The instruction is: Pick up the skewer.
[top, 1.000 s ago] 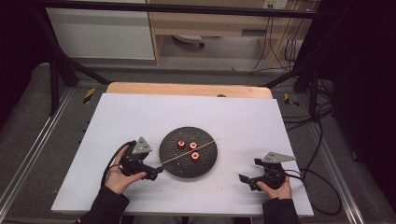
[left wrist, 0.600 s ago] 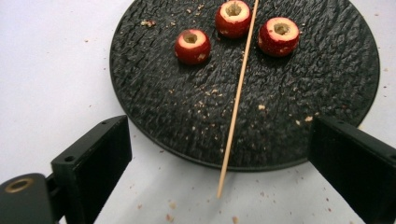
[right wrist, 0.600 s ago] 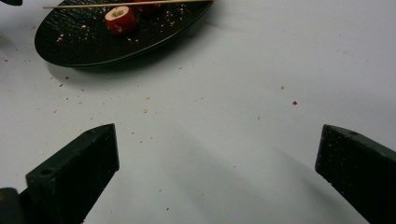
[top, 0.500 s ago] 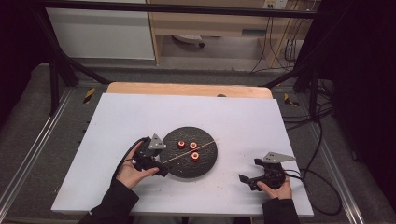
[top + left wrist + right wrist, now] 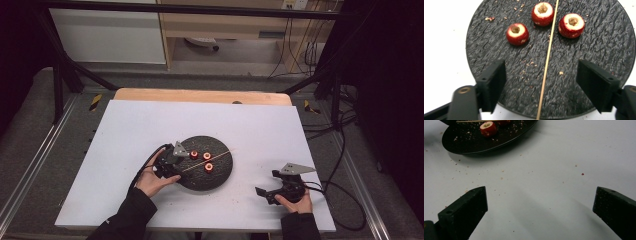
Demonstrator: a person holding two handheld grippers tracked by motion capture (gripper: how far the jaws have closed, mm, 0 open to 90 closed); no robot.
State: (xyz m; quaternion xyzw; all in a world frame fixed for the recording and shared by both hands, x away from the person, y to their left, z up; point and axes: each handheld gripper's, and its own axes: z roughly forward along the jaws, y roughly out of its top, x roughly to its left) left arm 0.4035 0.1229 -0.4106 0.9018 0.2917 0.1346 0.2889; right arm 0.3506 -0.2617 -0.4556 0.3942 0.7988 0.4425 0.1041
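Note:
A round black slate plate (image 5: 216, 179) lies mid-table with three cored red fruit pieces (image 5: 517, 33) (image 5: 542, 13) (image 5: 572, 25) and a thin wooden skewer (image 5: 546, 65) lying across it. My left gripper (image 5: 542, 77) hovers low over the plate's near-left part (image 5: 181, 162). Its jaws have just been closing and stand on either side of the skewer with a clear gap to it on both sides. My right gripper (image 5: 267, 183) rests on the white table to the right of the plate. It is open (image 5: 540, 202) with nothing between its jaws.
Crumbs are scattered on the plate (image 5: 599, 40) and on the white table top (image 5: 549, 157) around it. A wooden strip (image 5: 200, 95) runs along the table's far edge. Black frame posts and cables stand beyond the table's sides.
My left hand has moved right from beside the plate to over its left part. The right hand has stayed where it was.

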